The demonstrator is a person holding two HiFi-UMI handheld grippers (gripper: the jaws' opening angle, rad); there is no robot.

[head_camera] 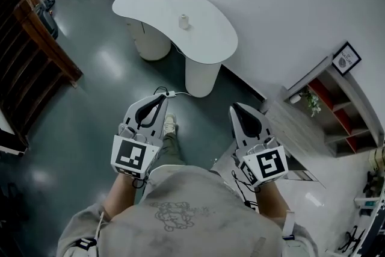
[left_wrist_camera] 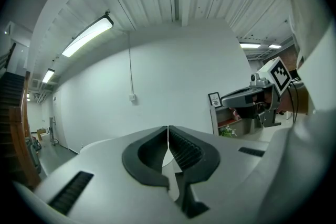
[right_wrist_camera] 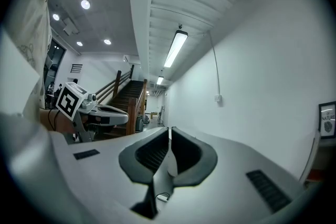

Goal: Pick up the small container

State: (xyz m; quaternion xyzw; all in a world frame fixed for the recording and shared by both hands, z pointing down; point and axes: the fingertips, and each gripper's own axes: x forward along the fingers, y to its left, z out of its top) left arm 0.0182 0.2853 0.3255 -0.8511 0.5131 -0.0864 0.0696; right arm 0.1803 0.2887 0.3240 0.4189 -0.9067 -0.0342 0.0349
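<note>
Head view: the left gripper point(head_camera: 160, 98) is held level in front of the person's chest and aims out over the dark floor toward the table point(head_camera: 212, 40). Its own view shows the two jaws pressed together with nothing between them.

Farther out and a little to the right, the container point(head_camera: 184, 21) stands near the middle of the white, kidney-shaped tabletop, alone, with bare surface all around it. It is well apart from both grippers. It looks upright, with its long axis vertical and its narrower top pointing up, though it is too small to make out any lid or opening.

At the right, the right gripper point(head_camera: 235, 108) is held level beside the other and points the same way. Its own view shows its jaws closed tip to tip and empty.

Judging from this, the pick has not begun. The whole approach is left: closing the gap to the table, parting the jaws of one gripper, bringing them around the container's sides, squeezing and lifting. An upright body like this would probably suit a level grasp from the side.
</note>
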